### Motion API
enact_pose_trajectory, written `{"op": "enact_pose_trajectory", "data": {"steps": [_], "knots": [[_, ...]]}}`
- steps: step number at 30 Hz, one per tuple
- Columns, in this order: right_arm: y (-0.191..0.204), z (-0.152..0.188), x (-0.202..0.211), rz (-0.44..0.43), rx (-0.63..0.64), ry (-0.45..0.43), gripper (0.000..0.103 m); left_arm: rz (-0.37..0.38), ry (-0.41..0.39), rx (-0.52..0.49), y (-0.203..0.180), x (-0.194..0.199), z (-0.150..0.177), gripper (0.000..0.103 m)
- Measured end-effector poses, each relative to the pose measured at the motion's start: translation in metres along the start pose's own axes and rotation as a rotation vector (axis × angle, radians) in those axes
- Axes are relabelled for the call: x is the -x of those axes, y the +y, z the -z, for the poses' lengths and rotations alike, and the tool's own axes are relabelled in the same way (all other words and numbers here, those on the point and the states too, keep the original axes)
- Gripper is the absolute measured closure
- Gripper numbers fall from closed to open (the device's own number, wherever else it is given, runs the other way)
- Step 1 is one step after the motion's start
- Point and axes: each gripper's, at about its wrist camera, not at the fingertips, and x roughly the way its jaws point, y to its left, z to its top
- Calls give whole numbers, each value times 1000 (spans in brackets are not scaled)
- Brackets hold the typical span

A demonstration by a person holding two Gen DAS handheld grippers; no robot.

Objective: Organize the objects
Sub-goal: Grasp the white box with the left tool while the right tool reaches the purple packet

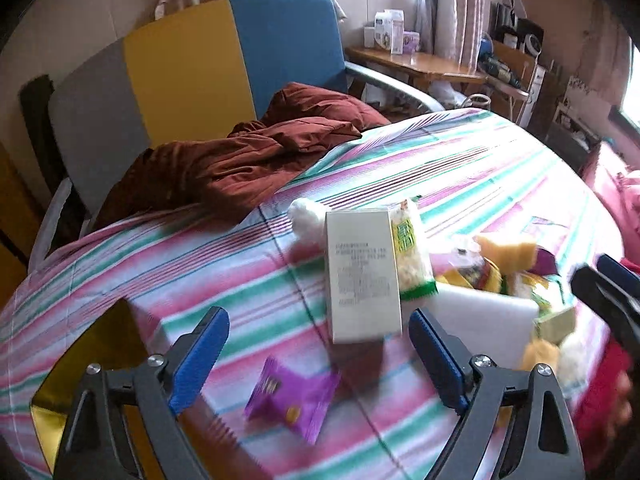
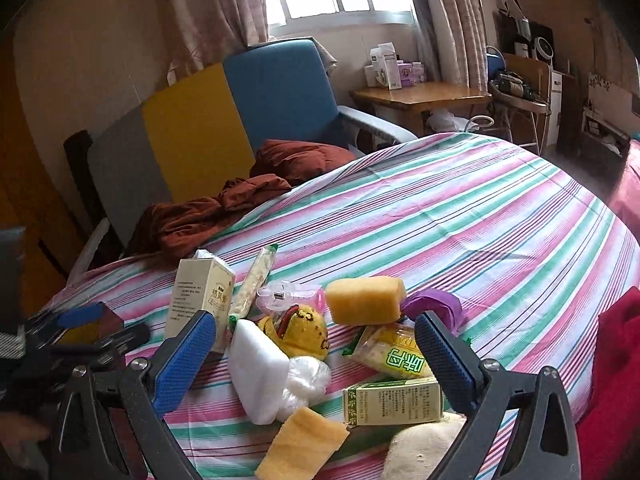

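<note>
A pile of small items lies on the striped bedspread. In the left wrist view my left gripper is open and empty, above a purple snack packet, with a cream medicine box just beyond. In the right wrist view my right gripper is open and empty over a white sponge, a yellow plush toy, a clear bag, a green snack packet and a green box. Yellow sponges lie around them.
A chair with grey, yellow and blue panels stands behind the bed, with a rust-brown quilt draped on it. A wooden table with boxes stands by the window. A gold-lined box sits at the left. Red cloth lies at the right.
</note>
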Motion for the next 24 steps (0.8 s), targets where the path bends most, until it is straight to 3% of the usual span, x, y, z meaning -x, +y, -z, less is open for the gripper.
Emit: {"op": "enact_pose_trajectory", "data": {"steps": [9,10,11,12,13,18,24], "knots": [[-16,-5,1,10,-71,-18,1,-7,62,-22,-18,-62,-23,13],[-19,-6,1,11,-85,-21,1,10,76,-9,-16,-69,-24,22],[-22,-6,1,11,-101,-20,1,34,94,3,-15,-73,-23,41],[-24,-7,0,10,-112,-16,1,71,115,18,-14,-78,-22,51],[-26,-7,-1,10,-117,-14,1,104,127,42,-10,-81,-20,52],[-20,-7,-4,-26,-86,2,1,149,57,86,-1,-53,-9,53],[20,4,-7,-143,103,50,2,159,-42,157,33,16,4,53]]}}
